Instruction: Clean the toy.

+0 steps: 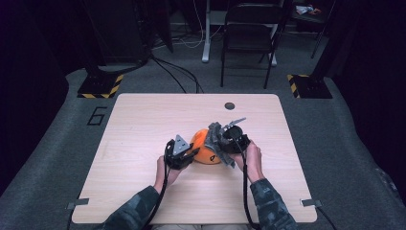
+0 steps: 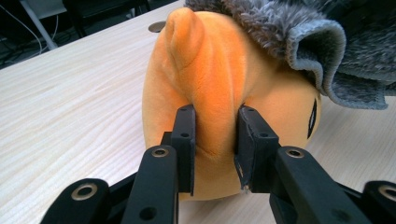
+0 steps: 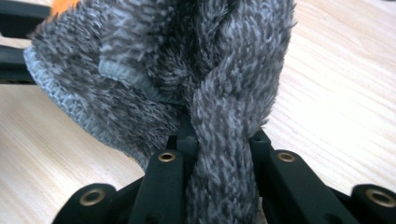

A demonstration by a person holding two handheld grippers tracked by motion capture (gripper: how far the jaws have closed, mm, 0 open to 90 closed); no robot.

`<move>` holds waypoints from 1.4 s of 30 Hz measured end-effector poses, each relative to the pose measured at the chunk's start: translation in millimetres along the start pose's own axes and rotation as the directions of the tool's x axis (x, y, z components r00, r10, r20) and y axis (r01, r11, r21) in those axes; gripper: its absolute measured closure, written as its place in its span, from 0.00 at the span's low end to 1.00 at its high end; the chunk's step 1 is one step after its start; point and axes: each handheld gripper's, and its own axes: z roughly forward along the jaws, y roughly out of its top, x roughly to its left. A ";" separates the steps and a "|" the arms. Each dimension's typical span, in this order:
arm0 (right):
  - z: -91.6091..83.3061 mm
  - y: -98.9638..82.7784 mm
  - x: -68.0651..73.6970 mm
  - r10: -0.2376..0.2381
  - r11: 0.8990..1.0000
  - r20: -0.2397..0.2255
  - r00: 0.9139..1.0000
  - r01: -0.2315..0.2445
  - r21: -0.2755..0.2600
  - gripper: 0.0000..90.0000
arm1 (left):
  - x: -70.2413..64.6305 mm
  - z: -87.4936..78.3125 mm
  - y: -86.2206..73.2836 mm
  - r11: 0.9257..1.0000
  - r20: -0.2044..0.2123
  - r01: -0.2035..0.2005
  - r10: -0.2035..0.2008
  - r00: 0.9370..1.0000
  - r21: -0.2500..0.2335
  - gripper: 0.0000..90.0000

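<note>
Pale wood-grain table (image 1: 143,139) carries the work, standing on grey carpet in a dark room. Nearest the camera in the high view, two forearms in camouflage-pattern sleeves come in from the bottom edge and angle inward toward the middle of the tabletop. The left hand (image 1: 165,170) holds the left gripper (image 1: 191,154) low and roughly level, pointing right; in the left gripper view its jaws are clamped on a raised fold of the round orange plush toy (image 2: 210,84), the pads pressing into the fabric on both sides. A black stitched mark shows on the toy's right flank. The right hand (image 1: 252,160) holds the right gripper (image 1: 216,143) just beside the toy, tipped toward it from the right; its jaws are pinched tight on a bunched strip of the fuzzy grey knitted cloth (image 3: 224,93), which drapes over the top of the toy. The toy rests on the table between the two grippers, near the table's middle. Beyond it a small dark round hole (image 1: 230,106) sits near the far edge, and farther off a black folding chair (image 1: 249,38) stands on the floor.
</note>
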 end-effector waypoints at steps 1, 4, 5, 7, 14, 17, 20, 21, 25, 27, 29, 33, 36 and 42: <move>0.7 -0.3 -0.6 0.016 1.000 0.008 1.000 -0.016 0.004 0.83 | 0.1 0.0 0.0 1.000 0.001 0.000 0.000 1.000 -0.001 0.78; 7.3 -4.8 -10.3 0.039 0.999 0.019 0.999 -0.039 0.033 0.83 | 1.2 -0.1 -0.3 1.000 -0.003 0.002 -0.002 1.000 -0.003 0.78; 7.3 -4.8 -10.3 0.039 0.999 0.019 0.999 -0.039 0.033 0.83 | 1.4 -0.2 -0.4 1.000 -0.002 0.001 -0.001 1.000 -0.001 0.78; 14.1 -9.9 -14.9 0.066 0.996 0.029 0.997 -0.067 0.053 0.83 | 1.1 -0.5 -0.4 1.000 -0.002 0.003 -0.003 1.000 -0.001 0.78; 41.6 -25.3 -32.9 0.110 0.981 0.045 0.993 -0.116 0.158 0.83 | 3.5 -0.3 -0.8 1.000 0.004 0.008 -0.008 1.000 -0.004 0.78; 27.0 -17.7 -30.6 0.093 0.988 0.062 0.994 -0.100 0.115 0.83 | 4.8 -1.3 -1.3 1.000 0.008 0.021 -0.021 1.000 0.001 0.78; -0.1 -5.3 -20.7 0.069 0.997 0.059 0.996 -0.070 0.021 0.83 | 3.9 -1.0 -1.2 1.000 0.001 0.019 -0.019 1.000 -0.004 0.78; -6.7 -2.4 -17.5 0.054 0.999 0.061 0.997 -0.054 -0.003 0.83 | 3.3 -0.7 -1.2 1.000 0.000 0.018 -0.018 1.000 -0.008 0.78; -31.9 11.0 2.9 0.004 0.993 0.007 1.000 -0.003 -0.121 0.83 | 2.7 -1.1 -0.3 1.000 0.005 0.004 -0.004 1.000 -0.001 0.78; -33.8 14.3 15.5 -0.029 0.990 -0.016 0.999 0.027 -0.136 0.83 | 1.8 -0.8 -0.4 1.000 -0.001 0.005 -0.005 1.000 -0.008 0.78; -27.6 15.0 26.2 -0.059 0.992 -0.020 0.998 0.057 -0.116 0.83 | 0.3 -1.5 0.0 1.000 0.005 -0.001 0.001 1.000 -0.001 0.78; -10.4 9.9 30.8 -0.095 0.993 0.032 0.995 0.097 -0.068 0.83 | -0.4 0.1 -0.3 1.000 0.008 0.001 -0.001 1.000 -0.007 0.78; -9.1 8.3 22.6 -0.074 0.996 0.016 0.997 0.074 -0.050 0.82 | -0.1 -0.1 -0.3 1.000 0.010 0.001 -0.001 1.000 -0.006 0.78; -4.5 2.0 9.3 -0.026 1.000 0.018 1.000 0.026 0.001 0.82 | -0.1 -0.6 -0.1 1.000 0.013 0.002 -0.002 1.000 -0.004 0.78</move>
